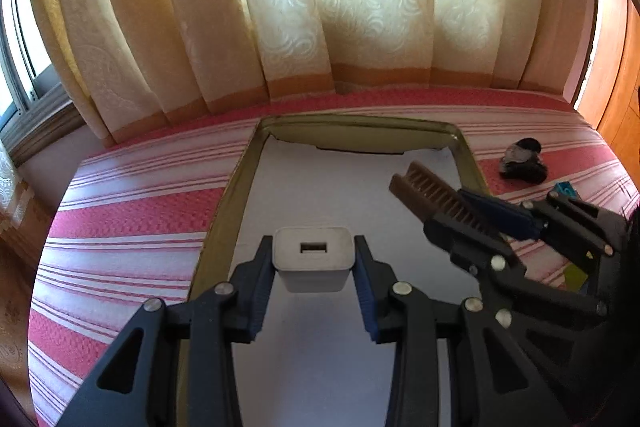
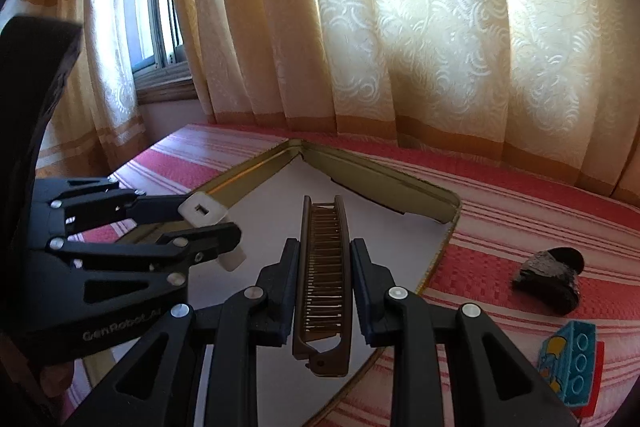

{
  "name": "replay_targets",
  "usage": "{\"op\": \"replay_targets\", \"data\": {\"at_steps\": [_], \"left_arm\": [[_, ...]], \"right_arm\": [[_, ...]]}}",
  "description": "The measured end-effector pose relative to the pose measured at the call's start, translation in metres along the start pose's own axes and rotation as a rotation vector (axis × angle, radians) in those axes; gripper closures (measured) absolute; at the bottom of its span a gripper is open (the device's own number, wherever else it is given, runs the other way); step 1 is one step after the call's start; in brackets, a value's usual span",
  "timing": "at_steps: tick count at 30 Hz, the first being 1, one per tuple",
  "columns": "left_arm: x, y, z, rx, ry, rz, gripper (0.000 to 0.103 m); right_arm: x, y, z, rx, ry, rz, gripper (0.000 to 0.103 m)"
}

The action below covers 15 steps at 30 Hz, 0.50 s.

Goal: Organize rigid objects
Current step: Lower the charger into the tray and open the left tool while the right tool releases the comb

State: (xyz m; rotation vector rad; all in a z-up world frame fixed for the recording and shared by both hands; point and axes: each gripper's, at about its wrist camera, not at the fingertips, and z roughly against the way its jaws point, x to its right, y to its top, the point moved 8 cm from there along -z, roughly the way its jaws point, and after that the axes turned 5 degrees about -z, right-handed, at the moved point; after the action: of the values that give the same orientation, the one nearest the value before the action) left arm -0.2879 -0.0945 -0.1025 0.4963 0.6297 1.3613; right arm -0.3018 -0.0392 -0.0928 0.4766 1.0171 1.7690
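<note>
My left gripper (image 1: 314, 261) is shut on a white USB charger (image 1: 313, 255), held above the white floor of a shallow gold-rimmed tray (image 1: 224, 211). In the right wrist view that left gripper (image 2: 216, 217) comes in from the left with the charger (image 2: 204, 213) between its fingers. My right gripper (image 2: 324, 263) is shut on a brown folding comb (image 2: 325, 283), which points toward the tray's far corner. From the left wrist view, the right gripper (image 1: 460, 213) and the comb (image 1: 432, 193) hang over the tray's right side.
The tray (image 2: 384, 183) lies on a red and white striped bedcover (image 1: 132, 211). A dark rock-like lump (image 2: 550, 281) and a blue brick-shaped toy (image 2: 574, 363) lie on the cover to the right. Cream curtains (image 1: 320, 7) hang behind the bed, with a window at left.
</note>
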Motion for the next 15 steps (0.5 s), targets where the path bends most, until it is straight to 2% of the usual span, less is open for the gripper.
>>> {"op": "replay_targets", "data": {"at_steps": [3, 4, 6, 8, 11, 13, 15], "left_arm": [[-0.006, 0.001, -0.001, -0.004, 0.047, 0.004, 0.05], [-0.008, 0.001, 0.001, 0.001, 0.059, 0.002, 0.046], [-0.013, 0.001, 0.006, 0.015, 0.067, 0.019, 0.039], [-0.023, 0.002, 0.016, 0.041, 0.065, 0.062, 0.028], [-0.03, -0.003, 0.032, 0.081, 0.073, 0.099, 0.021], [-0.033, -0.013, 0.046, 0.111, 0.098, 0.119, 0.009], [-0.031, -0.021, 0.056, 0.138, 0.11, 0.132, 0.006]], "right_arm": [[-0.002, -0.003, -0.006, -0.02, 0.016, 0.008, 0.074], [-0.003, -0.004, -0.006, -0.018, 0.012, 0.017, 0.071], [-0.001, -0.004, -0.004, -0.008, -0.01, 0.024, 0.059], [0.001, -0.003, 0.003, 0.006, 0.002, 0.003, 0.04], [0.005, -0.003, 0.019, 0.029, 0.003, -0.017, 0.037], [0.005, -0.006, 0.032, 0.033, 0.004, -0.016, 0.036], [0.005, -0.013, 0.048, 0.042, 0.009, -0.005, 0.035]]}}
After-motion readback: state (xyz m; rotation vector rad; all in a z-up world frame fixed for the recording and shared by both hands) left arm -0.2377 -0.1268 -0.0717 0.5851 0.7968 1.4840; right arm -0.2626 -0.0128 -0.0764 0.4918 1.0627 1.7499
